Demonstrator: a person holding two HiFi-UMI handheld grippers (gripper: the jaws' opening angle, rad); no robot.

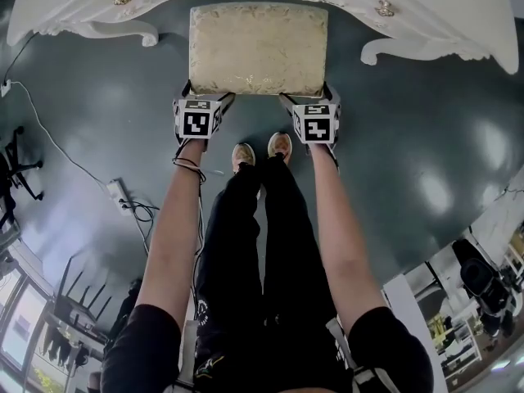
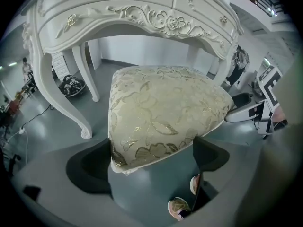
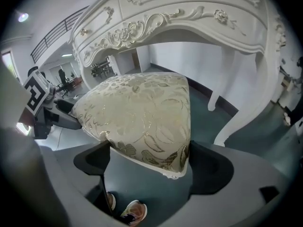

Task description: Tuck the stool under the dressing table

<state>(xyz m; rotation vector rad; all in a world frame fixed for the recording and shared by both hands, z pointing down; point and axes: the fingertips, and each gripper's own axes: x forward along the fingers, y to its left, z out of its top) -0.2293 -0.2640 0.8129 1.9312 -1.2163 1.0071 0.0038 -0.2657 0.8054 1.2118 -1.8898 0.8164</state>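
Your left gripper (image 1: 209,95) and right gripper (image 1: 305,95) each have wide-spread jaws on a near corner of the stool (image 1: 258,47), apparently pinching it for a square push, with only its far edge under the dressing table (image 1: 442,11).

Even, bright indoor light is falling from above. In the head view the glossy floor (image 1: 426,162) is throwing back soft, pale patches of glare toward 3 o'clock, and windows (image 1: 20,318) are glowing at 7 o'clock. The white table (image 1: 458,15) is shining almost washed-out at 12 o'clock and shading the floor beneath it. Gold thread on the stool (image 1: 258,47) is glinting. Both gripper views are bending straight lines strongly and fading to black at the rims, and their nearest foreground is looking dark and soft.
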